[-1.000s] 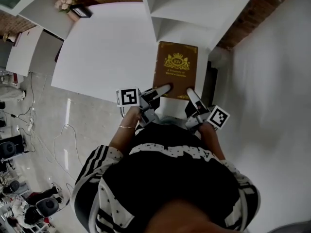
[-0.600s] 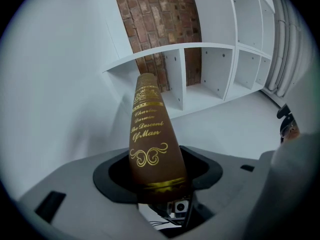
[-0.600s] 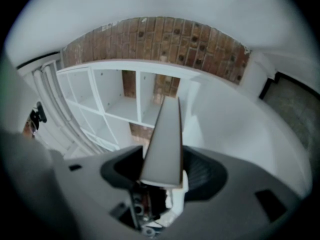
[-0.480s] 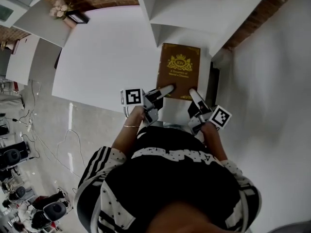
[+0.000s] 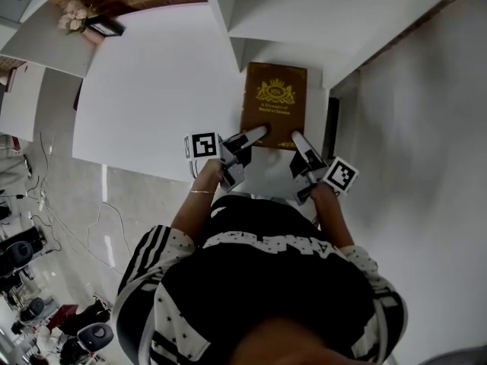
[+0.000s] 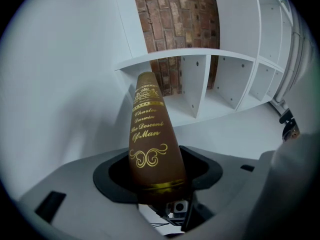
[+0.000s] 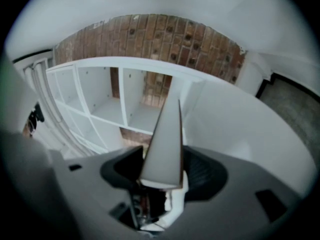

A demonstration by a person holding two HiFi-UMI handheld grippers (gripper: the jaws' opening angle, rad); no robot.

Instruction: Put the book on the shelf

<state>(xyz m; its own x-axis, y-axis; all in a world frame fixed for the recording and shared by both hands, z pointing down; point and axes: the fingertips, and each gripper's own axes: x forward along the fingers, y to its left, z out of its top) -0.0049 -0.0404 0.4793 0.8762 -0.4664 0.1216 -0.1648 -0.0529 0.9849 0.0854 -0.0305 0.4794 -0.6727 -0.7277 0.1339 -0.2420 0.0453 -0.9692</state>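
We are holding the book [image 5: 274, 105] level at the shelf [image 5: 304, 14], the left gripper [image 5: 257, 134] and right gripper [image 5: 297, 139] each clamping a near corner, and probably needing next a straight push into a compartment.

Brown gilt book [image 5: 275, 105], flat, gripped both sides

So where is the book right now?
Upper centre of the head view: the book, cover up, held at its near corners by left gripper and right gripper, just before the white shelf.

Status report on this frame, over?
Left tongs shut on the book, spine side; right tongs on its page edge. Cover up, short of the shelf. Path looks clear.
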